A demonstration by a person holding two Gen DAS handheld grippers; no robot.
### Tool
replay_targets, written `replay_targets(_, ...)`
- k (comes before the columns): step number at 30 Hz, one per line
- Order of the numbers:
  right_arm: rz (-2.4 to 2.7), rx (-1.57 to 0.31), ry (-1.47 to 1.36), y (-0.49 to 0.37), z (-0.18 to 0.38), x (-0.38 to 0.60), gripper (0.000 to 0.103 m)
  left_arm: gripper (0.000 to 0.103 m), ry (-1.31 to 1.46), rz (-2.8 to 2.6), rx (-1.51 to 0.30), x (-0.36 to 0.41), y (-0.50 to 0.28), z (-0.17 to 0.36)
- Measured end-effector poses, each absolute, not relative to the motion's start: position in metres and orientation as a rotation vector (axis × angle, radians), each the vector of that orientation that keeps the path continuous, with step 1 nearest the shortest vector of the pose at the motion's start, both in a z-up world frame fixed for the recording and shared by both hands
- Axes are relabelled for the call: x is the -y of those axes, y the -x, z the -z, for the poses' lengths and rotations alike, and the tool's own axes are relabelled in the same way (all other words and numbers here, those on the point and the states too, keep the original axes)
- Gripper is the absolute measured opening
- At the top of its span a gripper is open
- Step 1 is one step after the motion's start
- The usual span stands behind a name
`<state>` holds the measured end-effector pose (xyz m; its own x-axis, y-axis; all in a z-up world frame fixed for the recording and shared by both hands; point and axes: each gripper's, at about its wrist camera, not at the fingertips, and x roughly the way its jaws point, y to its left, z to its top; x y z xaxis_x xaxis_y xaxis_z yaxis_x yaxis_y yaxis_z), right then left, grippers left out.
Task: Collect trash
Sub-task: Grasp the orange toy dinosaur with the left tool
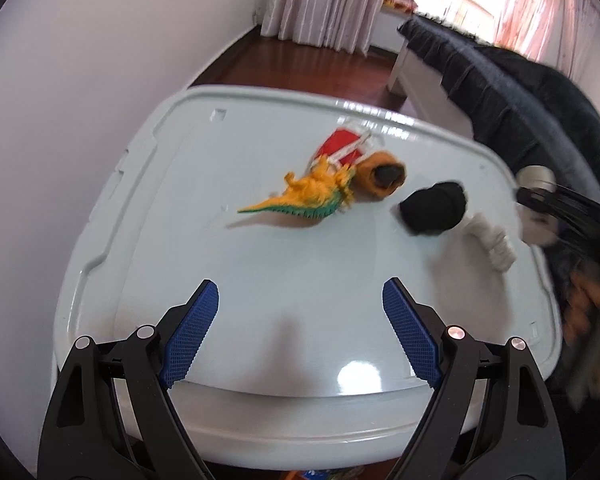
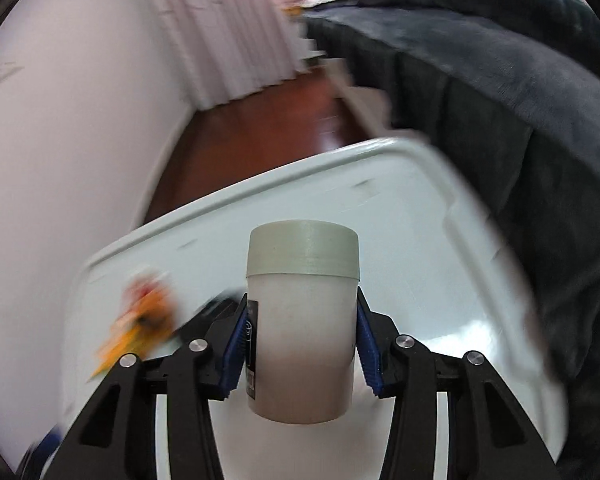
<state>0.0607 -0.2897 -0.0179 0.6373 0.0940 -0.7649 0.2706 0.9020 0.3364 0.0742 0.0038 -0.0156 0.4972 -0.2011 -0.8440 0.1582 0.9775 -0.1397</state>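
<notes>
My right gripper (image 2: pixel 302 344) is shut on a white cup with a grey lid (image 2: pixel 302 320), holding it upright above the pale table (image 2: pixel 420 240). In the left wrist view that cup (image 1: pixel 534 178) shows at the table's right edge, in the blurred right gripper. My left gripper (image 1: pixel 300 320) is open and empty over the near part of the table (image 1: pixel 180 200). On the table lie a crumpled white tissue (image 1: pixel 496 244), a black sock ball (image 1: pixel 434 208), an orange sock ball (image 1: pixel 382 180), an orange toy dinosaur (image 1: pixel 308 196) and a red packet (image 1: pixel 342 146).
A dark sofa (image 1: pixel 500 88) stands to the right of the table, also in the right wrist view (image 2: pixel 500 80). A white wall (image 1: pixel 80 80) is on the left. Pink curtains (image 1: pixel 324 0) hang beyond a brown wood floor (image 1: pixel 300 64).
</notes>
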Motion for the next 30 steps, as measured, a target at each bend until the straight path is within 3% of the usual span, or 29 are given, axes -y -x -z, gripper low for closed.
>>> replay_targets(4,-0.001,-0.889,-0.396,-0.026,0.033,0.256,0.047,0.082,-0.04,0.253,-1.052,0.008,-0.092,0.019)
replay_targets(11,-0.07,-0.922,-0.461,-0.029,0.038,0.256,0.047,0.082,-0.441,0.434,-0.893,0.046,-0.132,0.015)
replay_targets(16,-0.054,-0.895,-0.529,-0.028,0.033,0.273,0.047,0.082,-0.526,0.493,-0.97,0.055,-0.168,0.051)
replay_targets(25,-0.057,-0.889,-0.579,-0.031,0.032,0.286,0.047,0.082,-0.514,0.503,-0.925,0.048,-0.186,0.09)
replay_targets(27,-0.061,-0.892,-0.582,-0.032,0.033,0.284,0.047,0.069,-0.469,0.516,-0.915,0.045,-0.186,0.092)
replay_targets(28,-0.065,-0.894,-0.585,-0.033,0.033,0.284,0.047,0.053,-0.445,0.54,-0.912,0.042,-0.182,0.091)
replay_targets(30,-0.075,-0.898,-0.588,-0.034,0.033,0.281,0.047,0.05,-0.465,0.529,-0.894,0.046,-0.178,0.092)
